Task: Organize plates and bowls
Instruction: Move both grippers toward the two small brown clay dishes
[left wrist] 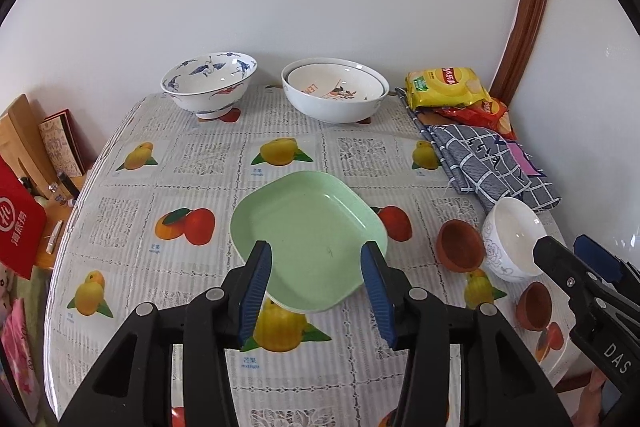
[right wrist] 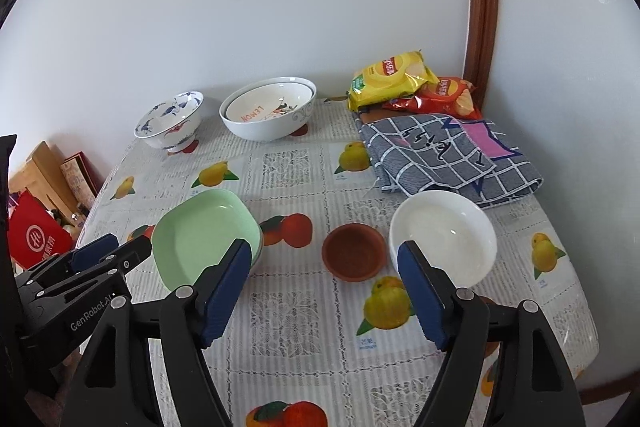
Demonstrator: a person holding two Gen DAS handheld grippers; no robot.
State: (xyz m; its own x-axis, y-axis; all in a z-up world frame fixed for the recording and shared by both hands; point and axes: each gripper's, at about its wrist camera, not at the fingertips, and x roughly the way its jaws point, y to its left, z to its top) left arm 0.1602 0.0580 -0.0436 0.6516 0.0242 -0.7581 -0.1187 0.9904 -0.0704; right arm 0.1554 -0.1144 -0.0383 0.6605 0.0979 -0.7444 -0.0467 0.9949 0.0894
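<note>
A green square plate (left wrist: 308, 235) lies mid-table; it also shows in the right wrist view (right wrist: 204, 235). My left gripper (left wrist: 316, 255) is open, hovering over the plate's near edge. A small white bowl (left wrist: 514, 239) (right wrist: 444, 235) stands at the right, with a brown clay dish (left wrist: 460, 245) (right wrist: 354, 251) beside it and a second brown dish (left wrist: 534, 307) nearer. My right gripper (right wrist: 324, 259) is open and empty, just short of the brown dish and white bowl. At the back stand a blue-patterned bowl (left wrist: 210, 83) (right wrist: 170, 125) and two nested white bowls (left wrist: 334, 93) (right wrist: 268, 111).
Chip bags (left wrist: 448, 87) (right wrist: 392, 75) and a folded checked cloth (left wrist: 492, 159) (right wrist: 452, 155) lie at the back right. The table (left wrist: 192, 155) has a fruit-print cover. A red bag (left wrist: 18, 227) and boxes stand off its left edge. A wall is behind.
</note>
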